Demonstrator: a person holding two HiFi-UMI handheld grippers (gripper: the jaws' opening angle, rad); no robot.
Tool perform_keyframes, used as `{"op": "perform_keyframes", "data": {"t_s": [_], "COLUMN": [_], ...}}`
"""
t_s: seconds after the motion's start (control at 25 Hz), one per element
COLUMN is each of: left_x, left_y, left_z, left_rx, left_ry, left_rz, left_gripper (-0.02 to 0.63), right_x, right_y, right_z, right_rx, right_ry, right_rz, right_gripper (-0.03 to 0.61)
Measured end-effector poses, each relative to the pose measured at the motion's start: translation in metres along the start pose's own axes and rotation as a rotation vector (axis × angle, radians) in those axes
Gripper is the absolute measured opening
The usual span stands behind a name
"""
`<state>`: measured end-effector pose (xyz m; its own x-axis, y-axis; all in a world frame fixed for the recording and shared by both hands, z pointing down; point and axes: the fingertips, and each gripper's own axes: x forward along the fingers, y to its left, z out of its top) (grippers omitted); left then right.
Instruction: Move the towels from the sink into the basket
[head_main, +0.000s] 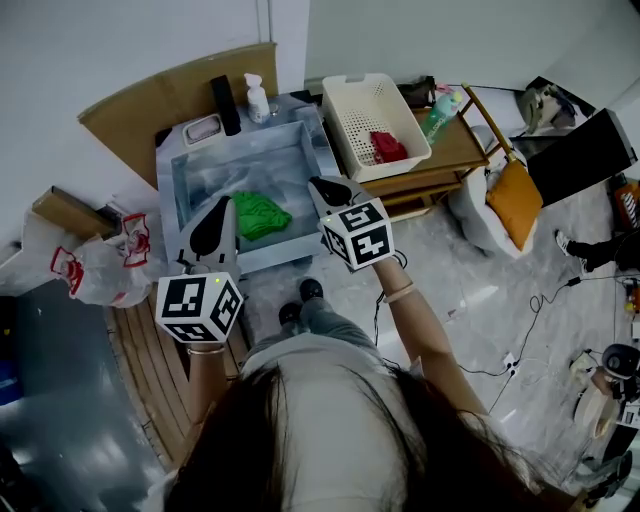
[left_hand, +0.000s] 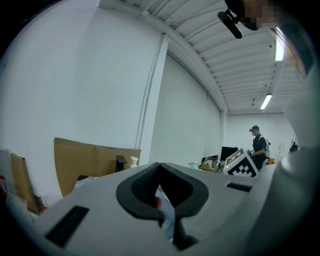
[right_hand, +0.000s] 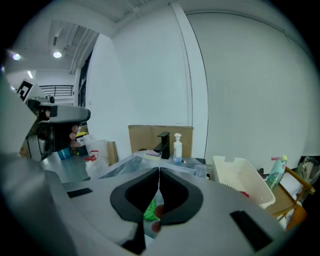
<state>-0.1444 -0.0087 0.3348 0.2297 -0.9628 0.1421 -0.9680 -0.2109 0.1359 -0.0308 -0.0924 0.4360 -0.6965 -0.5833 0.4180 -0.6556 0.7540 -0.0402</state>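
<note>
A green towel (head_main: 260, 215) lies crumpled in the steel sink (head_main: 185, 180). To the right of the sink stands a white basket (head_main: 352, 118) with a red towel (head_main: 388, 147) in it. My left gripper (head_main: 222, 206) hovers over the sink's front left, jaws shut and empty. My right gripper (head_main: 318, 185) is at the sink's right edge between the green towel and the basket, also shut with nothing in it. In the right gripper view the green towel (right_hand: 150, 210) shows below the closed jaws and the basket (right_hand: 240, 182) is to the right.
A soap bottle (head_main: 258, 98) and a black faucet (head_main: 226, 104) stand at the sink's back rim. A plastic bag (head_main: 105, 265) lies on the left. A green bottle (head_main: 440, 112) and a chair with an orange cushion (head_main: 515, 195) are right of the basket. A person (left_hand: 259, 145) stands far off.
</note>
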Motion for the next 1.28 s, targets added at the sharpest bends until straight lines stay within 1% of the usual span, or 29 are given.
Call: {"op": "perform_keyframes", "data": {"t_s": [0.28, 0.48, 1.28], "left_x": [0.001, 0.003, 0.014], "left_y": [0.017, 0.026, 0.049], "left_z": [-0.005, -0.007, -0.018], "left_rx": [-0.014, -0.022, -0.037], "left_ry": [0.010, 0.015, 0.039], "left_rz": [0.068, 0.102, 0.183], "left_gripper": [0.008, 0.008, 0.008], "right_x": [0.025, 0.042, 0.107], "right_y": [0.008, 0.011, 0.043], "right_z": [-0.003, -0.009, -0.043], "right_rx": [-0.047, -0.069, -0.184], "right_ry": [0.038, 0.079, 0.249], "right_rz": [0.076, 0.120, 0.311], "right_gripper": [0.028, 0.028, 0.031]}}
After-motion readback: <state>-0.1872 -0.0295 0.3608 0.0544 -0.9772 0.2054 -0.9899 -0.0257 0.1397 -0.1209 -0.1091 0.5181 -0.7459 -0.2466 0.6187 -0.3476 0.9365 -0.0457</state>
